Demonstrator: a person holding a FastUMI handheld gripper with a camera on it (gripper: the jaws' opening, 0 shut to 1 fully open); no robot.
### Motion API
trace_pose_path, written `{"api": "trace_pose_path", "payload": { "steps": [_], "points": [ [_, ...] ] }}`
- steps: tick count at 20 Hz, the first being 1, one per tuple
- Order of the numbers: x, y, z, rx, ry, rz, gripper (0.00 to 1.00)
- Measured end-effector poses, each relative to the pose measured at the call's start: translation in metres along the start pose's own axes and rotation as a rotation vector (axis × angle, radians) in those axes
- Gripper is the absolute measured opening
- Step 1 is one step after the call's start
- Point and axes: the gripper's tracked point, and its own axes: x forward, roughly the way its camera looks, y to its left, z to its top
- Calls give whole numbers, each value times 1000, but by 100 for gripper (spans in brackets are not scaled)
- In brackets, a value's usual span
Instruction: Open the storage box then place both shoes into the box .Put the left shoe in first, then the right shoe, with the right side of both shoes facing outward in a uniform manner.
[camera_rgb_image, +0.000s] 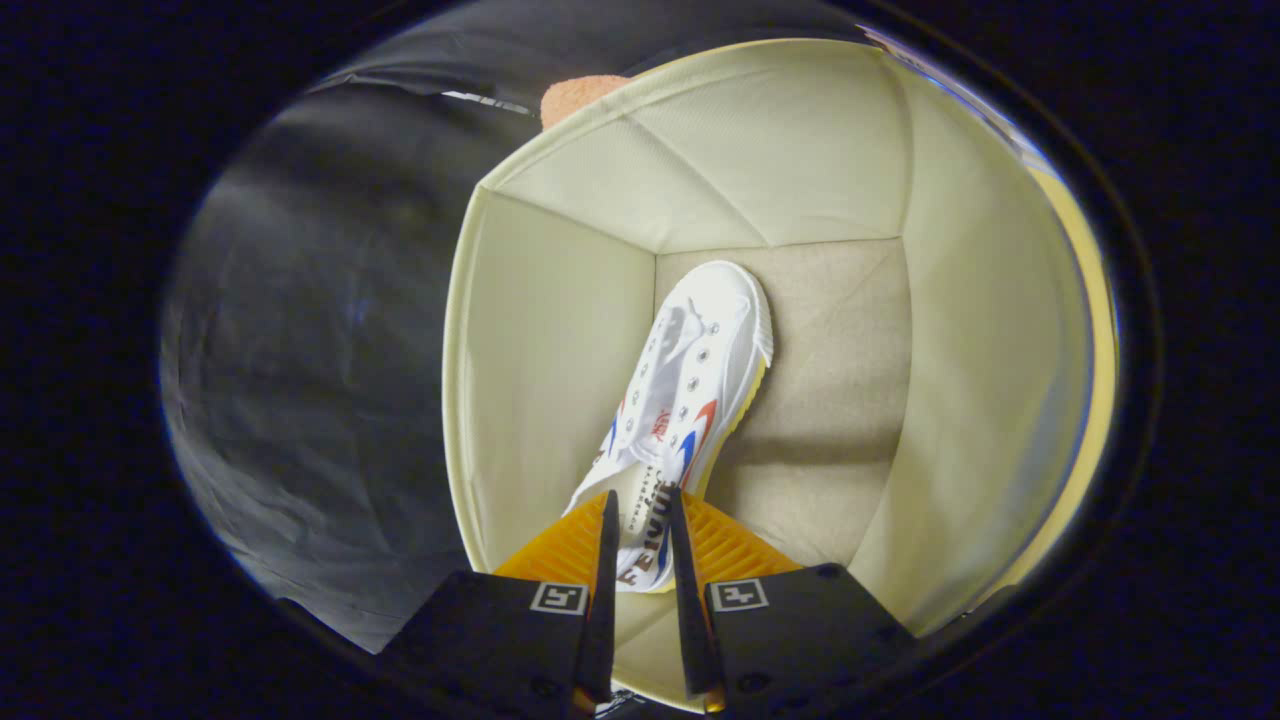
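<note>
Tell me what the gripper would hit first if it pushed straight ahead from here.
The gripper is shut on the white shoe; straight on, the shoe's toe would probably meet the storage box floor first, though depth is unclear.

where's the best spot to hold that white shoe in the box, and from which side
Grip it at the heel collar, coming from above and behind the heel, as the gripper does now: its fingers are shut on the shoe there. The collar is a thin wall that fits between the fingers, and the heel is the end toward the box opening, with the toe pointing down at the box floor.
</note>
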Motion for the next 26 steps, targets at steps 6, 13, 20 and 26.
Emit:
{"api": "trace_pose_path", "payload": {
  "steps": [6,13,20,26],
  "points": [
    [-68,1,33,51,-109,110,30],
    [-190,-90,109,173,-424,87,30],
    [-257,-249,103,341,-573,-97,30],
    [-267,-346,63,397,-561,-265,30]
  ]
}}
